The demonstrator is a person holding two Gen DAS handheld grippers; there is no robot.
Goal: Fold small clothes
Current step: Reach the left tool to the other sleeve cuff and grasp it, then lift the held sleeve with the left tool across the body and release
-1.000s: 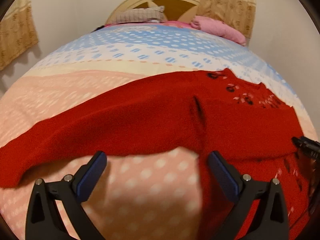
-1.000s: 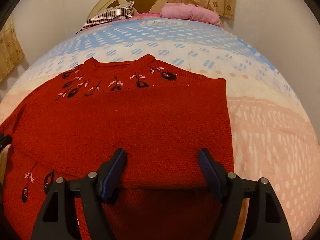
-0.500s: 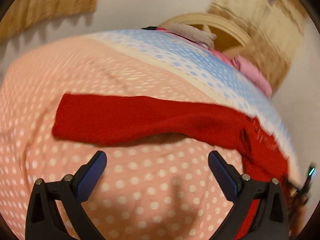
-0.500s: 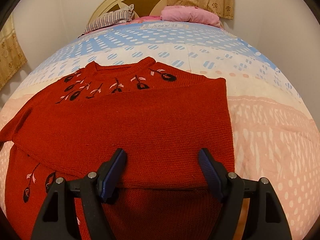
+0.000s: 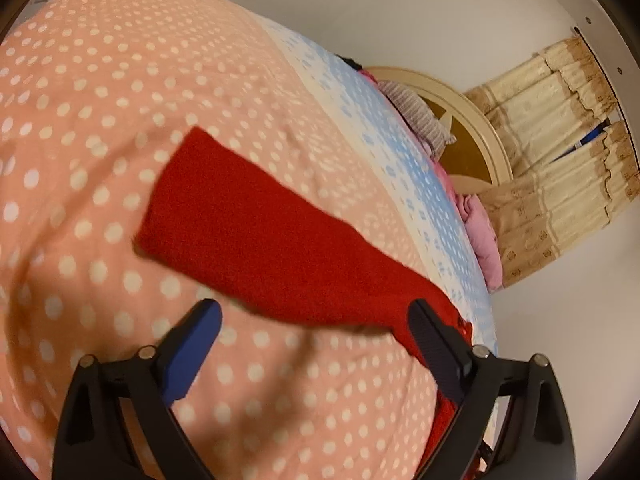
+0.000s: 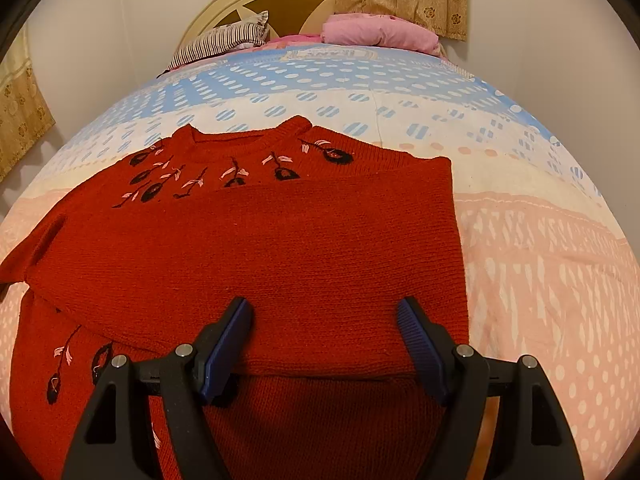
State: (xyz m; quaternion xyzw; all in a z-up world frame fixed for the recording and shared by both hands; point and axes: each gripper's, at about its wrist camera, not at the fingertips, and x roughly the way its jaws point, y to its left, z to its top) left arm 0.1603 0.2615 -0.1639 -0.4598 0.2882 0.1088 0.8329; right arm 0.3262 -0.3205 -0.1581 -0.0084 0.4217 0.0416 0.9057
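A red knit sweater (image 6: 256,248) with black and pink embroidery lies on the bed, its right sleeve folded across the chest. Its left sleeve (image 5: 256,236) stretches out flat over the pink dotted cover in the left wrist view. My left gripper (image 5: 316,320) is open and empty, just above the cover at the near edge of that sleeve. My right gripper (image 6: 324,320) is open and empty, hovering over the lower body of the sweater near the edge of the folded sleeve.
The bed cover (image 6: 540,264) is pink with white dots, turning blue toward the headboard (image 6: 256,0). A striped pillow (image 6: 224,40) and a pink pillow (image 6: 376,32) lie at the head. Curtains (image 5: 560,168) hang on the wall behind.
My left gripper has swung left, away from the sweater's body, and now faces the outstretched left sleeve. My right gripper has stayed almost still, drawing back slightly.
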